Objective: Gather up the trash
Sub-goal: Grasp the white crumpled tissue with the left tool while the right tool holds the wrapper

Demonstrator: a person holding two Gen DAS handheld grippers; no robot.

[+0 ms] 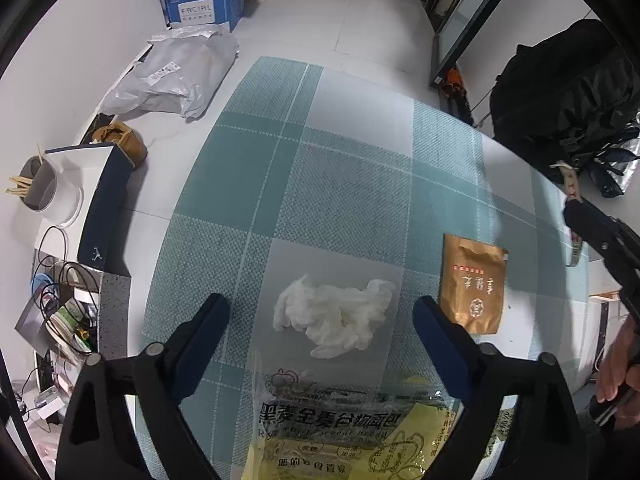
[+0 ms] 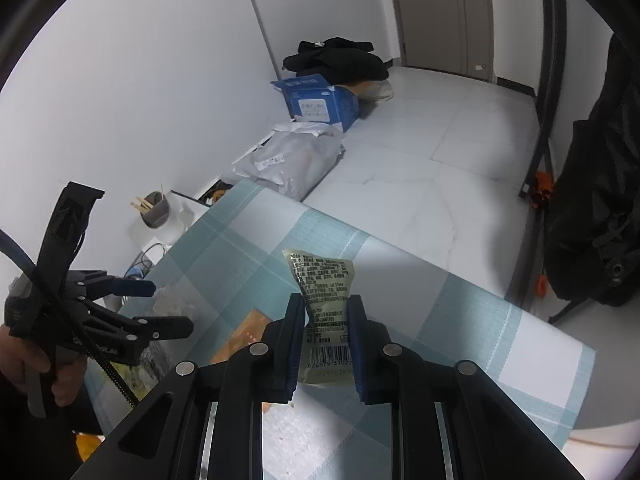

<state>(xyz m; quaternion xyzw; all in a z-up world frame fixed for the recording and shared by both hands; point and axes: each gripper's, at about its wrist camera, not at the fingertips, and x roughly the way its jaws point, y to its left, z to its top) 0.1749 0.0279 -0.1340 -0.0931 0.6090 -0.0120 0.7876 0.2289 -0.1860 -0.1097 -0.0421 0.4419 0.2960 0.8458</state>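
Note:
A crumpled white tissue (image 1: 334, 316) lies on the teal plaid tablecloth (image 1: 360, 160). My left gripper (image 1: 320, 304) points down over it, open, one finger on each side and neither pad touching it. A gold-brown sachet (image 1: 474, 284) lies just right of the right finger. A yellow bread bag (image 1: 332, 432) lies at the near edge, under the gripper. In the right wrist view, my right gripper (image 2: 326, 300) is shut on a pale green snack wrapper (image 2: 324, 276), held above the cloth. The left gripper (image 2: 164, 308) and the tissue (image 2: 174, 300) show there at the left.
On the floor beyond the table lie a grey mailing bag (image 1: 176, 76) and a blue carton (image 1: 200, 4). A white cup with sticks (image 1: 44, 192), a dark box and tangled cables (image 1: 60, 280) crowd the left side. A black backpack (image 1: 568, 88) hangs at the right.

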